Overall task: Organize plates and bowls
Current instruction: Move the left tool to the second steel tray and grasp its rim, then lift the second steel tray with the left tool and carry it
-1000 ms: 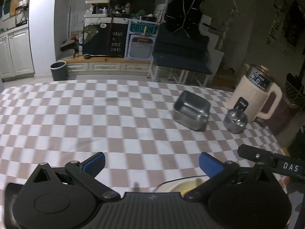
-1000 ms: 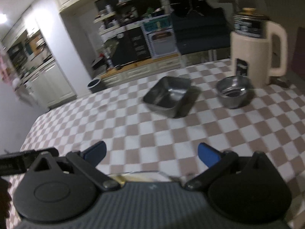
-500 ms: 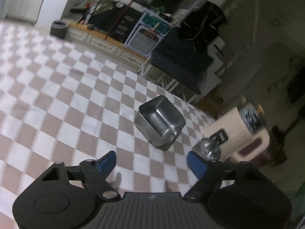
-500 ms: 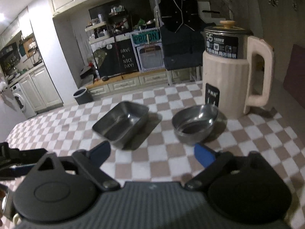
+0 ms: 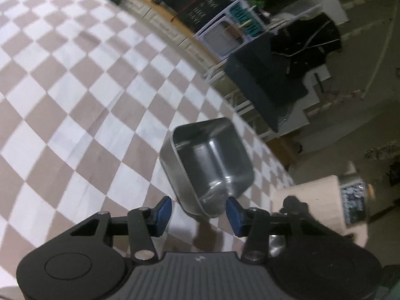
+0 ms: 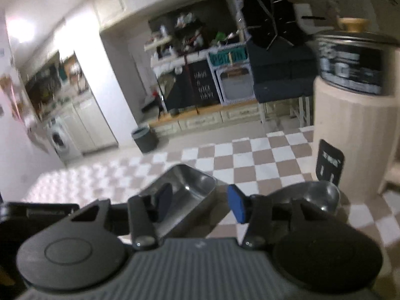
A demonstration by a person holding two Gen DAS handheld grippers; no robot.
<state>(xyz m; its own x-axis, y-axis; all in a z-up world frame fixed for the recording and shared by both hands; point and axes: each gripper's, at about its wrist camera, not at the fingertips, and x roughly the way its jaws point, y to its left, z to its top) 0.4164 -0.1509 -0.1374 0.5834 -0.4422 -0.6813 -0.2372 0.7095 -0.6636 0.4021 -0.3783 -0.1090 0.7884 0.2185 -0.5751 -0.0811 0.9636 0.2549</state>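
A rectangular steel dish (image 5: 210, 165) sits on the checkered tablecloth (image 5: 75, 95). My left gripper (image 5: 198, 212) is open, its blue fingertips on either side of the dish's near corner, close to it. In the right wrist view the same dish (image 6: 185, 192) lies just ahead, with a round steel bowl (image 6: 317, 195) to its right. My right gripper (image 6: 198, 205) is open; its left finger hangs over the dish and the right finger sits between dish and bowl. The bowl is hidden behind my left gripper in the left wrist view.
A tall cream electric kettle (image 6: 355, 115) with a dark lid stands right behind the round bowl; it also shows in the left wrist view (image 5: 322, 200). The table's far edge (image 5: 200, 75) runs past the dish. Beyond it are a dark chair and kitchen shelves.
Both grippers have moved forward toward the steel dish and bowl, which now sit right at the fingertips. The left camera has tilted. Both grippers have narrowed somewhat.
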